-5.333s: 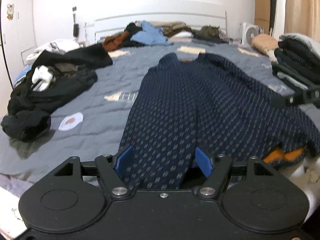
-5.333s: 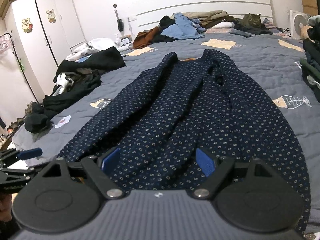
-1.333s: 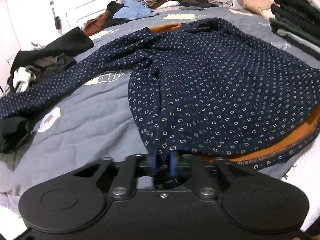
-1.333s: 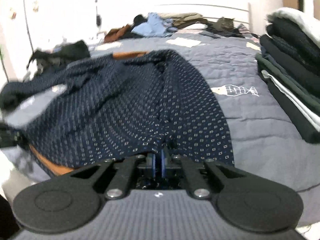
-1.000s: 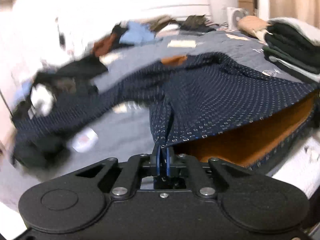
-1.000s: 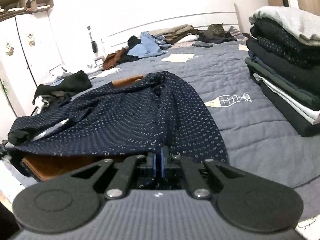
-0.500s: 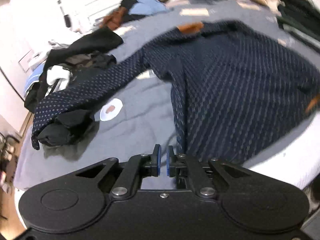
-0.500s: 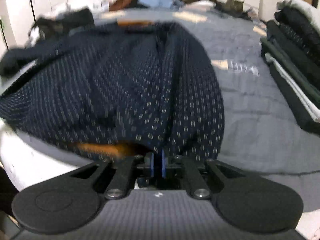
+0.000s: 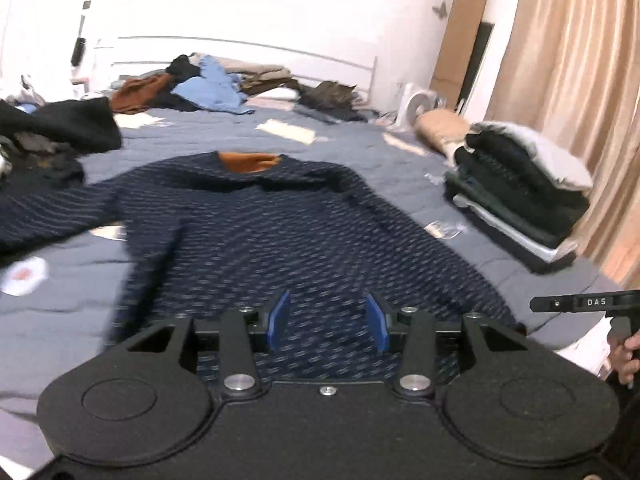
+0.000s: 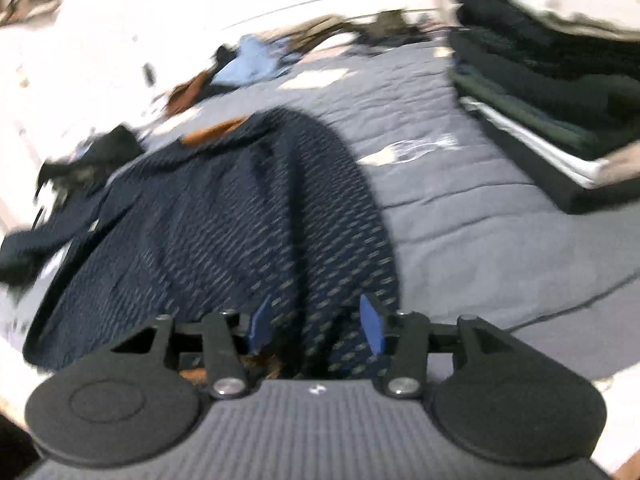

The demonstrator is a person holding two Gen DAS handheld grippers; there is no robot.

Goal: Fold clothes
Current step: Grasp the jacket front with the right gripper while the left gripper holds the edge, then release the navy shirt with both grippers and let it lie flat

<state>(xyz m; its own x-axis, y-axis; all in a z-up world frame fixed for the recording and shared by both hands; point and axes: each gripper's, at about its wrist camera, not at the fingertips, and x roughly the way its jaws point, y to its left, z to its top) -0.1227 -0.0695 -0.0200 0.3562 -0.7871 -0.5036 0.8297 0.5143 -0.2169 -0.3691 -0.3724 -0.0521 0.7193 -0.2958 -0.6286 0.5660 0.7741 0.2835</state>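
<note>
Navy sweater (image 9: 280, 240) spread flat on the bed (image 9: 380, 148)

The left gripper (image 9: 327, 322) hovers over its hem, jaws just opened (nothing pinched); folded stack (image 9: 520, 200) sits right.

The navy sweater (image 9: 280, 232) with its small pale pattern and orange lining at the neck lay spread flat on my grey quilted bed (image 9: 360, 144), collar away from me, one sleeve stretched out left.
</note>
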